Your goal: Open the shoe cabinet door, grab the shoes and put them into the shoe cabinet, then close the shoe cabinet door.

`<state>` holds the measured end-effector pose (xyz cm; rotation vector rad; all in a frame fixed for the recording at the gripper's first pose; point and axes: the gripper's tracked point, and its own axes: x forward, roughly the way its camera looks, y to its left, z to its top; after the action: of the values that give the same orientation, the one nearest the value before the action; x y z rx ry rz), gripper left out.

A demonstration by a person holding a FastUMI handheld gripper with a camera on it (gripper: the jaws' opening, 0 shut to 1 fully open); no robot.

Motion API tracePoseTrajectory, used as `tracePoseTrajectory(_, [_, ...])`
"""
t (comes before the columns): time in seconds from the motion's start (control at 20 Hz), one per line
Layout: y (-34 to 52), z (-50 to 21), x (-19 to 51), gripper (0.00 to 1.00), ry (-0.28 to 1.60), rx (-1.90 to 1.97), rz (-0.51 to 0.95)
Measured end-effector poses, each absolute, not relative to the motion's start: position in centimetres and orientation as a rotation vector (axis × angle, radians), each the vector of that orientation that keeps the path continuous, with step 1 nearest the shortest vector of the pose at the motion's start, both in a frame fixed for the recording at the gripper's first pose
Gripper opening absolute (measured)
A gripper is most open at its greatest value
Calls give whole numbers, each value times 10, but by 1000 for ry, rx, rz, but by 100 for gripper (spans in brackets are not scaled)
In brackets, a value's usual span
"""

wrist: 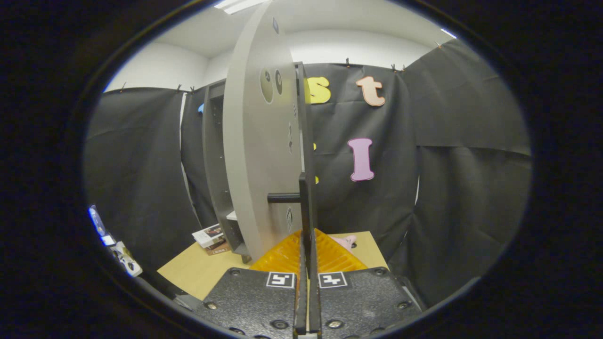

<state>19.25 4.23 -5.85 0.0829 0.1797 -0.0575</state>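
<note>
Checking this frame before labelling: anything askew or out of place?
Nothing damaged or spilled. The cabinet door stands swung open, edge-on, its black edge between the closed fingers. A pink shoe lies on the table, not yet inside.

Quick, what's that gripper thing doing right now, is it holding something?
Gripper: fingers closed on the thin edge of the open cabinet door, just below its black handle.

- I can read no text, brand or number anywhere from here.
- The tongs (307,263) carry two square coded markers (281,279), patterns only, no letters.
- The small boxes (210,237) on the desk (198,270) beside the cabinet have printed faces, too small and blurred to read.
</note>
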Motion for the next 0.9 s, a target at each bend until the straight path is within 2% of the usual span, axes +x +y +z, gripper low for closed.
tracePoseTrajectory(0.2, [35, -62, 176, 18, 191, 74, -116])
tracePoseTrajectory(0.4, [37, -69, 164, 54, 198, 50, -157])
tracePoseTrajectory(0.6, [59, -93, 151, 76, 258, 4, -145])
tracePoseTrajectory(0.65, [60, -99, 153, 87, 278, -5, -140])
tracePoseTrajectory(0.75, [72, -114, 151, 100, 332, 1, -119])
tracePoseTrajectory(0.9, [95, -140, 146, 100, 407, 0, -78])
